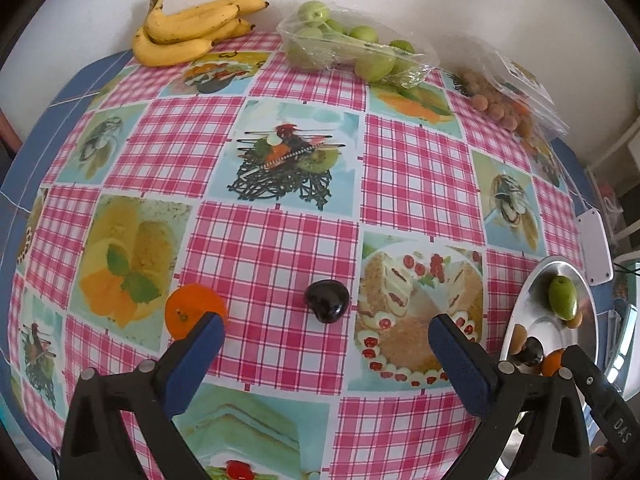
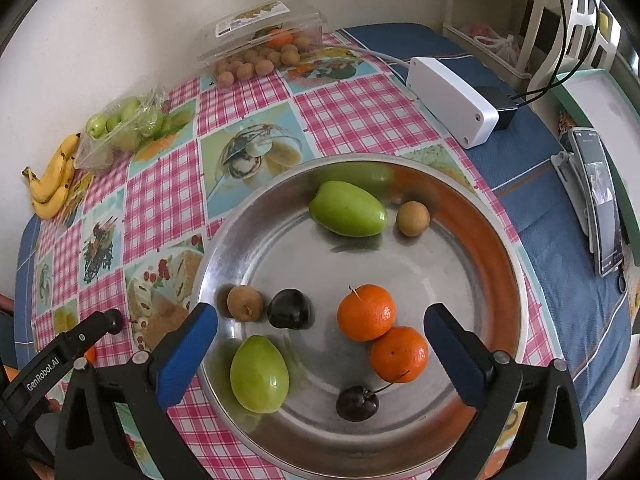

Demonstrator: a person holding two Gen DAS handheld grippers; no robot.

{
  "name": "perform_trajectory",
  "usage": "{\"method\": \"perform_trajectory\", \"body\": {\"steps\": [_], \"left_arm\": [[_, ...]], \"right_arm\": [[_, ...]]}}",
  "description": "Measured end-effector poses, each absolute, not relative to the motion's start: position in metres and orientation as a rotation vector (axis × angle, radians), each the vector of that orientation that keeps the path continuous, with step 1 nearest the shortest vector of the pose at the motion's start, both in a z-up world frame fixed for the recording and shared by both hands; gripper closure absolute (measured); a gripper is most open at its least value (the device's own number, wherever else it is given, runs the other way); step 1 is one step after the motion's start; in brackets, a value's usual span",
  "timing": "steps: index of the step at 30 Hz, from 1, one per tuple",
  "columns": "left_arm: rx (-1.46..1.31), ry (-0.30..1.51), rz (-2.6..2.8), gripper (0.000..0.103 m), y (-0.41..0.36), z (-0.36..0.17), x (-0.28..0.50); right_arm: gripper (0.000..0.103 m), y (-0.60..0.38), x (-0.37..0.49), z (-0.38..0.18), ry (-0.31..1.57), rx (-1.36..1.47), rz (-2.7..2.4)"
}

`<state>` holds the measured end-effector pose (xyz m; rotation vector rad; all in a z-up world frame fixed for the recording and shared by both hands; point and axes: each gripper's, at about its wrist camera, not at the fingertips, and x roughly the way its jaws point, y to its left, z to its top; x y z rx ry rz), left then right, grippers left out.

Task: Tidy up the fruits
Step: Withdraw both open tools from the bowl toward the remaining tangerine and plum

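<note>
Metal tray (image 2: 224, 240) holds two oranges (image 2: 366, 312), cherries (image 2: 290, 309), green fruits (image 2: 347, 209).

We see a plain white wall (image 2: 120, 20) filling the top of both frames. At upper right stands a white chair (image 2: 576, 12), and daylight falls evenly over a blue cloth (image 2: 560, 240) at right.

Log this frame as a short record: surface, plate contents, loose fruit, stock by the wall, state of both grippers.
surface: pink checked tablecloth
plate: round metal plate holding two green fruits, two oranges, two dark cherries, two small brown fruits
loose fruit: orange mandarin and dark cherry on the cloth
wall stock: yellow banana bunch, clear bag of green fruits, clear box of brown fruits
left gripper: open, empty
right gripper: open, empty, over the plate
</note>
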<state>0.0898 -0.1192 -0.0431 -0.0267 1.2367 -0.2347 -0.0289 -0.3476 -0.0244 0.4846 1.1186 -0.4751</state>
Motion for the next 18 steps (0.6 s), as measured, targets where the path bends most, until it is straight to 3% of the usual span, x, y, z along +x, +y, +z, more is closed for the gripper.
{"method": "perform_trajectory", "body": {"steps": [18], "left_arm": [[-0.007, 1.223, -0.250, 0.000, -0.115, -0.037, 0.085]], "right_arm": [[0.000, -0.335, -0.027, -0.015, 1.136, 0.428, -0.465]]}}
